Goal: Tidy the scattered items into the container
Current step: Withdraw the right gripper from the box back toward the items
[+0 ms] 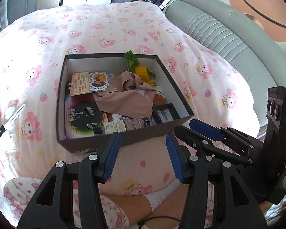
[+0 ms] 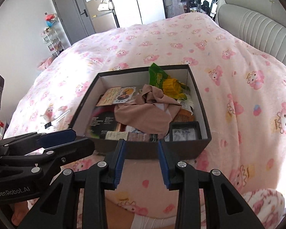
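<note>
A dark open box (image 1: 112, 142) (image 2: 200, 143) sits on the pink bed cover. It holds a beige cloth (image 1: 127, 95) (image 2: 146, 112), a black screen-protector pack (image 1: 83, 114), cards, a yellow item (image 2: 171, 85), a comb (image 2: 183, 117) and a small tube (image 1: 112, 126). A white watch strap with a black clasp (image 1: 13, 117) (image 2: 57, 119) lies on the cover left of the box. My left gripper (image 1: 143, 152) is open and empty just in front of the box. My right gripper (image 2: 141, 156) is open and empty at the box's near wall.
The pink patterned bed cover (image 1: 124, 24) spreads all around. A grey padded headboard (image 1: 228, 32) stands at the right. A white shelf rack (image 2: 51, 40) and grey doors stand at the far left. My legs lie below the grippers.
</note>
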